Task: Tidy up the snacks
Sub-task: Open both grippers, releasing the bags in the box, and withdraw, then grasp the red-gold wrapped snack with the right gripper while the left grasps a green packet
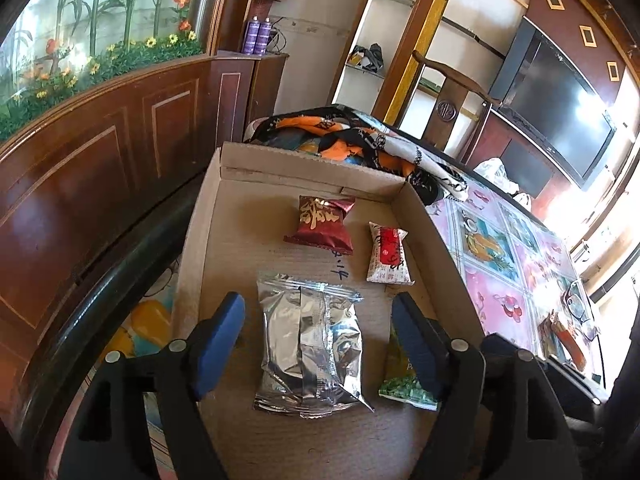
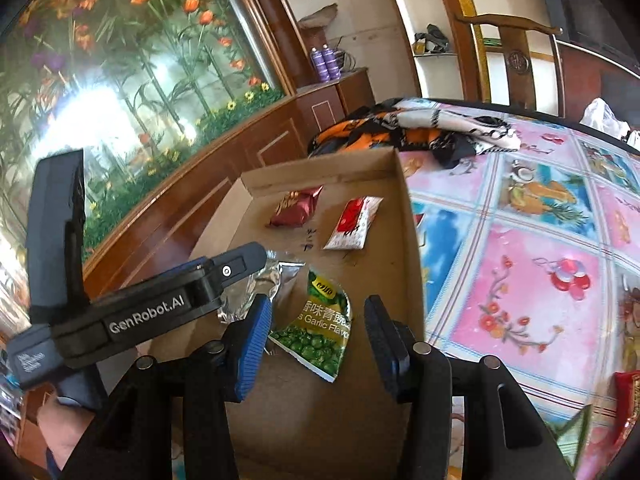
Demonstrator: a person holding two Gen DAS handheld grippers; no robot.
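A shallow cardboard box lies on the table. In it lie a dark red snack packet, a white and red packet, a silver foil packet and a green pea packet. My left gripper is open, its fingers on either side of the silver packet, just above it. My right gripper is open over the green packet, with nothing held. The left gripper's body shows at the left of the right wrist view.
The table has a pink and blue patterned cloth. A crumpled orange, black and white cloth lies behind the box. More packets lie on the table to the right. A wooden cabinet stands at the left.
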